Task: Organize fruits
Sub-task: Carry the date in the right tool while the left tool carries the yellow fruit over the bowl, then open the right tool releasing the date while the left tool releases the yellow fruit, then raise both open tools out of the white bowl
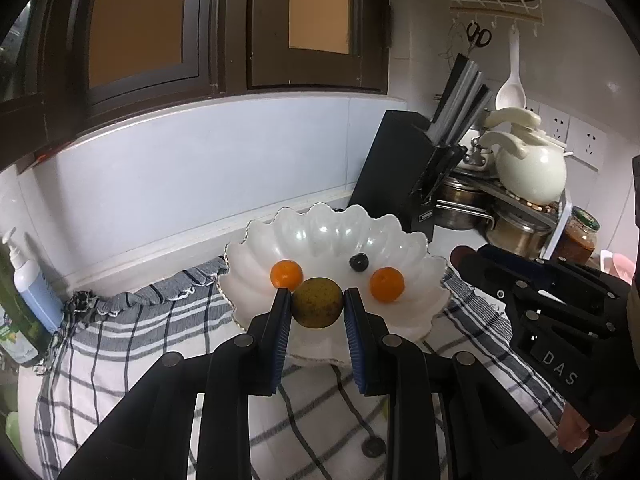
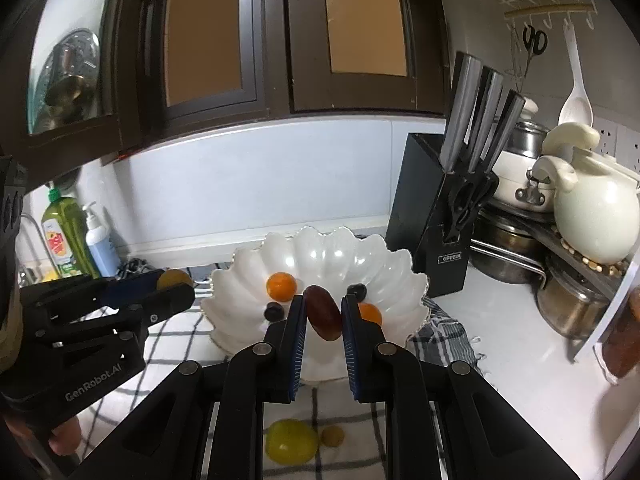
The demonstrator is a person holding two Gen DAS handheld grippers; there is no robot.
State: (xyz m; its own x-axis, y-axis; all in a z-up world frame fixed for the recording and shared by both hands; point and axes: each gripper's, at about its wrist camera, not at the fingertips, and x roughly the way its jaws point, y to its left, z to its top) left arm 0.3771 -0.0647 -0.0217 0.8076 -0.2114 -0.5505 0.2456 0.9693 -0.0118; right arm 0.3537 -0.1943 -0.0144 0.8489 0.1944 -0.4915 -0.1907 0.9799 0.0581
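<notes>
We have a fruit clamped in each pair of tongs and hold both just in front of the white scalloped bowl (image 1: 336, 240), ready to drop them in. Our left tongs (image 1: 318, 300) grip a round yellow-green fruit (image 1: 318, 303) at its widest part, pads on both flanks, so it cannot roll out. Our right tongs (image 2: 323, 312) pinch a dark red oblong fruit (image 2: 323, 312) across its narrow middle, its long axis tilted between the pads.

The bowl sits on the checked cloth (image 1: 120, 344) on the surface, and already holds two small oranges (image 1: 286, 274) and blueberries (image 1: 359, 261), kept together by the raised rim. Below the right tongs a yellow fruit (image 2: 292, 441) and a small yellowish one (image 2: 333, 436) lie on the cloth, not yet gathered.
</notes>
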